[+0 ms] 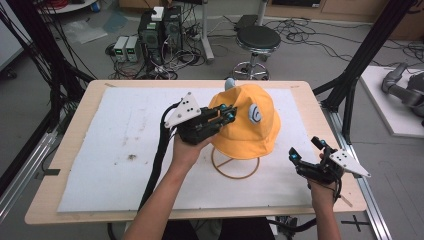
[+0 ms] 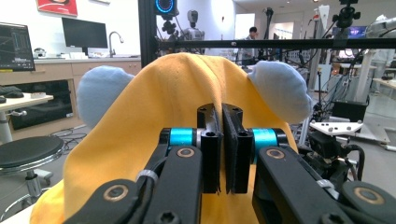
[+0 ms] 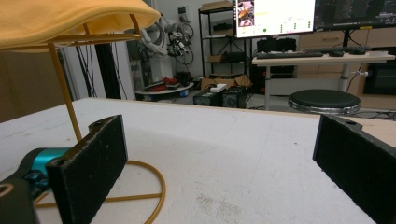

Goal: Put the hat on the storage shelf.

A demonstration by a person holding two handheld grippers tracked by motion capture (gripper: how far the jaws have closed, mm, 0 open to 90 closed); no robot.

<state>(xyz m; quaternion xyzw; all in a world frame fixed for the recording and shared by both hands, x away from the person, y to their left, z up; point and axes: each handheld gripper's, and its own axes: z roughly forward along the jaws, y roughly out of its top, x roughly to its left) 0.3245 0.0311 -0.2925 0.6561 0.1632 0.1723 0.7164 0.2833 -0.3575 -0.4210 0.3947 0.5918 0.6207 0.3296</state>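
A yellow bucket hat (image 1: pixel 247 127) with pale blue ears (image 2: pixel 280 88) hangs on a thin yellow wire stand (image 1: pixel 235 172) at the middle of the table. My left gripper (image 1: pixel 229 114) reaches in from the left at the hat's crown. In the left gripper view its jaws (image 2: pixel 220 116) stand pressed together, with a fold of the hat (image 2: pixel 163 102) pinched at their tips. My right gripper (image 1: pixel 306 149) rests low near the table's front right corner, open, nothing between its jaws (image 3: pixel 219 154). The right gripper view looks under the hat's brim (image 3: pixel 70 18) at the stand's rod (image 3: pixel 65 102).
A white mat (image 1: pixel 125 140) covers the wooden table (image 1: pixel 70 150). Behind the table stand a black stool (image 1: pixel 257 39) and computer boxes (image 1: pixel 160 30) among cables on the floor. Black frame legs (image 1: pixel 350 85) rise at both sides.
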